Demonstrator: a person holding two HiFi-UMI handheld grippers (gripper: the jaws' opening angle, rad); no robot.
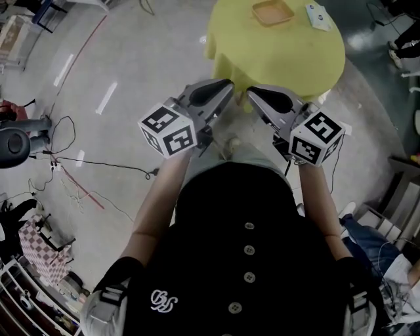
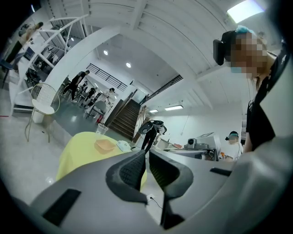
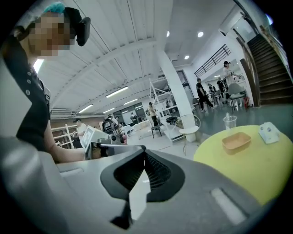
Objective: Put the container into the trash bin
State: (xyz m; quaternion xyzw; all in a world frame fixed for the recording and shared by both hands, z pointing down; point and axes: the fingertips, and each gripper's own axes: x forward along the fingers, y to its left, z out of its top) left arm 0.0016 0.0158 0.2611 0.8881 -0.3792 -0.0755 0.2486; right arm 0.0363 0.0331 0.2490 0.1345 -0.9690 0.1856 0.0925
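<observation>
Held close before the person's chest, left claw point(image 1: 228, 85) and right claw point(image 1: 251, 93) are both closed and empty, while the tan container point(image 1: 272, 12) sits far ahead on the yellow surface point(image 1: 282, 62), slightly right, nearer the right claw.

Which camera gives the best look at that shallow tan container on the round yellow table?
The right gripper view: the shallow tan container sits whole on the round yellow table, its rim and side clear. The head view catches the container from above at the picture's top edge; the left gripper view shows it small.
</observation>
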